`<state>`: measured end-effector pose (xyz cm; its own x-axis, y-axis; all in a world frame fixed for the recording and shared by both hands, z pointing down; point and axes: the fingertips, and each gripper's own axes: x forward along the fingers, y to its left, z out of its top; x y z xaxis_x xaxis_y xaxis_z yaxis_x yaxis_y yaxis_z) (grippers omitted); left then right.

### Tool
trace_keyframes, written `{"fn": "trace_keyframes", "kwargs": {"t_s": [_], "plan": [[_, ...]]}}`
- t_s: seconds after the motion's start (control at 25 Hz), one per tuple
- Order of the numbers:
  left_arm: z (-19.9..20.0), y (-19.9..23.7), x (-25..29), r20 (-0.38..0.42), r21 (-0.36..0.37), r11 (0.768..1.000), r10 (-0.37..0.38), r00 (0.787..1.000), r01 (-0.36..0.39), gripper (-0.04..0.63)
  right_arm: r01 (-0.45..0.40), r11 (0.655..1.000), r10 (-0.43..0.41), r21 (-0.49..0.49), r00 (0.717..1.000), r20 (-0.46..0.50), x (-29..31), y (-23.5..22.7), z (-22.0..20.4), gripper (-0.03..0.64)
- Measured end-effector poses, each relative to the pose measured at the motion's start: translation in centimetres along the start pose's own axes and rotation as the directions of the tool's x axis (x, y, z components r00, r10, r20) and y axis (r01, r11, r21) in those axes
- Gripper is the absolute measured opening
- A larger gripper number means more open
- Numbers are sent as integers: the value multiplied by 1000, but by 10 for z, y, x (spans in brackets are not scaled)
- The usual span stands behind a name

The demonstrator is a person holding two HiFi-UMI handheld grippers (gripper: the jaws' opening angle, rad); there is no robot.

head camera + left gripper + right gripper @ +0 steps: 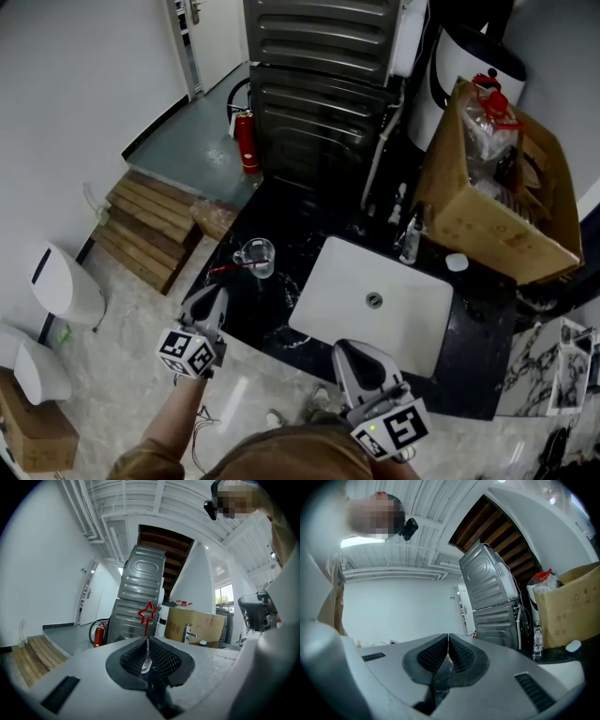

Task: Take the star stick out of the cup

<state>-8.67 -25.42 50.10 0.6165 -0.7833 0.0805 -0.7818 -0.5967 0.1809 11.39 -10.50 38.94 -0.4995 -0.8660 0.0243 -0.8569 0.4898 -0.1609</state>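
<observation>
My left gripper [214, 293] hovers over the near left corner of the black counter [281, 225], shut on the thin red star stick [148, 613]. In the left gripper view the left gripper [147, 640] pinches the stick's lower end, and the open red star stands above the jaws. The cup does not show in that view. In the head view the stick [236, 268] appears as a red line just in front of the clear glass cup [255, 254], which stands upright on the counter. My right gripper [361, 353] [448, 636] is at the sink's near edge, shut on nothing.
A white sink [328, 281] fills the counter's middle, with a faucet [410, 239] behind it. An open cardboard box [487, 211] sits at the back right. Stacked grey machines [319, 94], a red fire extinguisher [247, 141] and a wooden pallet [150, 225] lie beyond the counter.
</observation>
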Motion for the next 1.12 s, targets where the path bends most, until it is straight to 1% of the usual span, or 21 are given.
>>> {"fn": "trace_keyframes", "kwargs": {"t_s": [0.12, 0.36, 0.52, 0.68, 0.92, 1.12], "plan": [[-1, -1, 3, -2, 1, 1000, -11, 1000, 11, 9, 5, 1000, -5, 2, 1000, 1, -1, -3, -1, 2], [-3, -1, 11, -1, -7, 1000, -26, 1000, 26, 53, 11, 1000, -11, 3, 1000, -4, 1, -6, 0, 2], [-5, -2, 17, -15, -12, 999, -32, 999, 32, 74, 11, 1000, -11, 5, 1000, -5, 3, -8, -1, 2], [-7, -2, 23, -10, -15, 999, -43, 999, 43, 91, 8, 1000, -8, -1, 1000, -11, 4, -9, -2, 2], [-4, 3, 32, -8, -18, 999, -44, 999, 44, 119, 15, 1000, -15, 6, 1000, -10, 3, -12, -3, 3], [-6, 11, 40, -17, -10, 1000, -30, 999, 30, 141, 21, 1000, -21, 7, 1000, -15, 4, -13, -3, 3]]}}
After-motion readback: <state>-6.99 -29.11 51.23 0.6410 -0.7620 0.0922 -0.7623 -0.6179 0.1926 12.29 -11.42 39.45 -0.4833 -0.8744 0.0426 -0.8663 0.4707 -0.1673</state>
